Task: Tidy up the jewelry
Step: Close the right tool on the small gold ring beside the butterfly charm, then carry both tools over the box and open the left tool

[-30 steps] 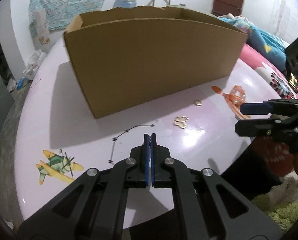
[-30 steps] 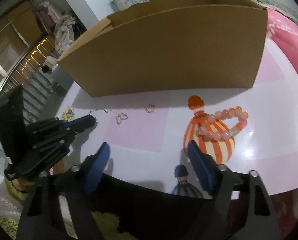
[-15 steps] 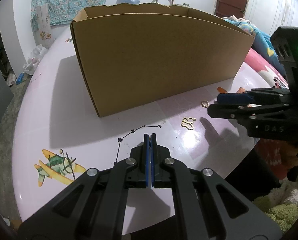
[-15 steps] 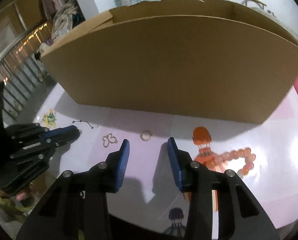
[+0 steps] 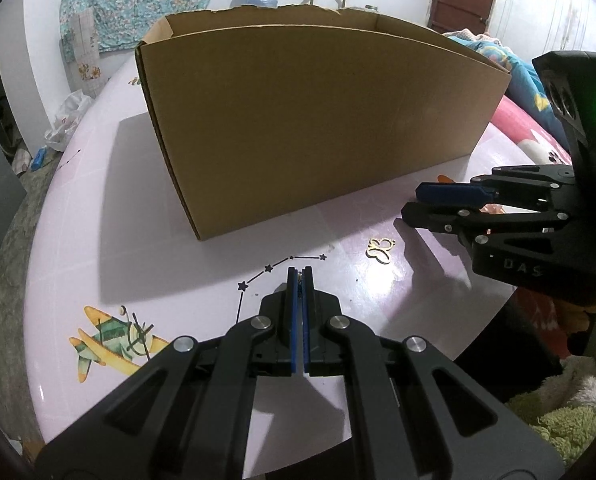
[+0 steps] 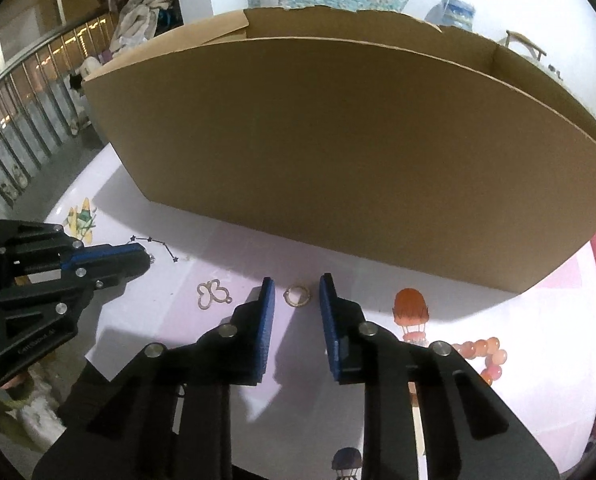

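Note:
A small gold ring [image 6: 296, 295] lies on the pink table [image 5: 97, 248] in front of the cardboard box [image 5: 318, 120]. My right gripper [image 6: 296, 280] hangs just over the ring, its jaws closing. The ring shows in the gap at the blue pads' tips and neither pad presses on it. In the left wrist view the right gripper [image 5: 410, 202] hides the ring. A gold butterfly charm [image 6: 213, 294] lies left of the ring, also seen as the butterfly charm [image 5: 381, 249]. My left gripper [image 5: 297, 276] is shut above a printed star line. A tiny glint shows at the left gripper [image 6: 147, 258] tip.
A pink bead bracelet [image 6: 482, 354] lies on the table to the right, beside a printed balloon. The tall box [image 6: 358, 152] walls off the far side. The table's front edge drops to a green rug [image 5: 558, 412]. A bed and clutter lie beyond.
My right gripper has swung left, from near the bead bracelet to over the ring, and its jaws have narrowed a lot. The left gripper has stayed put and shut.

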Demonstrator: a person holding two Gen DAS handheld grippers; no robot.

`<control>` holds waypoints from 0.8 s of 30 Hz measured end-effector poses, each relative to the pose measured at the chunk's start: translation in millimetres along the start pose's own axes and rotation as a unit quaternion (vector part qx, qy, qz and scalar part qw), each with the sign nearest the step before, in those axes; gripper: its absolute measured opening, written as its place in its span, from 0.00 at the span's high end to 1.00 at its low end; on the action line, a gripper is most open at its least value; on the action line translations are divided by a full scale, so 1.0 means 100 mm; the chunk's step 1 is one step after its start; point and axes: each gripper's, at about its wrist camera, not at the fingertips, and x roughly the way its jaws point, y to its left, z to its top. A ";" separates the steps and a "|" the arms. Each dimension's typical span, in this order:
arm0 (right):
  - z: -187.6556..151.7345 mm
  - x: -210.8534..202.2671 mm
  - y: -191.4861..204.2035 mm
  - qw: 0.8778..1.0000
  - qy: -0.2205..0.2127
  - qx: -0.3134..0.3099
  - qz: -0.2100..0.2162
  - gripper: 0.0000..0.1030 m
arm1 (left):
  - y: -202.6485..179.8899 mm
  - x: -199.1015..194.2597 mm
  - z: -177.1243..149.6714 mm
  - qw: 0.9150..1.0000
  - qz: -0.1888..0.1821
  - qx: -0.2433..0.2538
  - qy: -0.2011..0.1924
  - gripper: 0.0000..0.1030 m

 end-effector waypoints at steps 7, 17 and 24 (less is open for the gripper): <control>-0.03 -0.02 0.01 1.000 -0.003 0.003 0.001 0.88 | 0.00 0.00 0.01 1.000 0.000 0.000 0.000 0.99; -0.02 -0.09 -0.03 1.000 -0.011 0.013 0.003 0.88 | 0.00 0.00 0.02 1.000 0.000 -0.001 -0.001 0.99; -0.03 -0.23 -0.07 0.999 -0.028 0.016 -0.001 0.88 | -0.01 -0.11 0.04 1.000 -0.001 -0.002 -0.011 0.99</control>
